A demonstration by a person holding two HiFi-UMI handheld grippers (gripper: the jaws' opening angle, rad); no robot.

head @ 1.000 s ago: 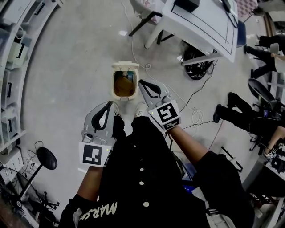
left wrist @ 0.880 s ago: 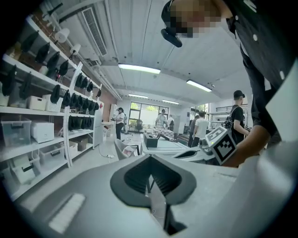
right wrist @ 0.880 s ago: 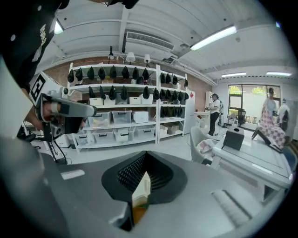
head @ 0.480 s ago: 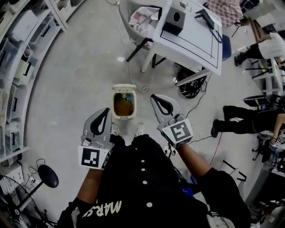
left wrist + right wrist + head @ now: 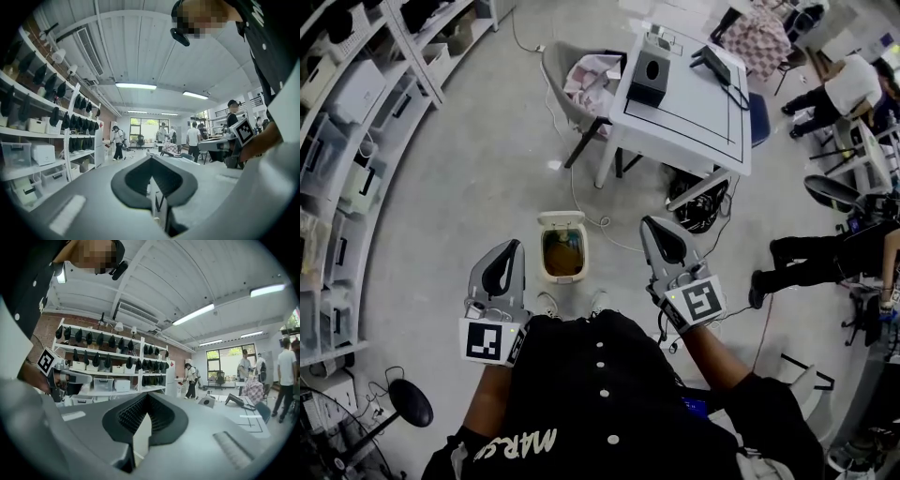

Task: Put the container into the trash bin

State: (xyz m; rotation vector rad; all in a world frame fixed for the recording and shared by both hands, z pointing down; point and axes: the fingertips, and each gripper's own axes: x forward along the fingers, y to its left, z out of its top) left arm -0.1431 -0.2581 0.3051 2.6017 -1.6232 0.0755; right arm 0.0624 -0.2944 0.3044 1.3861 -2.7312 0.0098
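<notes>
On the grey floor in the head view stands a small cream trash bin (image 5: 562,221) with its lid flipped back; brownish contents fill it, and I cannot pick out the container among them. My left gripper (image 5: 516,244) is held level to the left of the bin and well above it, shut and empty. On the bin's right my right gripper (image 5: 648,222) is also raised, shut and empty. In the left gripper view the left gripper (image 5: 151,157) has its jaws met at the tip with nothing between them. The right gripper view shows the right gripper (image 5: 147,394) the same.
A white table (image 5: 694,122) with a black box (image 5: 649,67) stands beyond the bin, with a grey chair (image 5: 567,89) holding cloth beside it. Cables (image 5: 698,202) lie under the table. Shelving (image 5: 356,141) lines the left wall. People (image 5: 811,253) sit at the right.
Both grippers have risen away from the bin, the right one more. The head view has lifted too, so the bin looks smaller and more of the room shows.
</notes>
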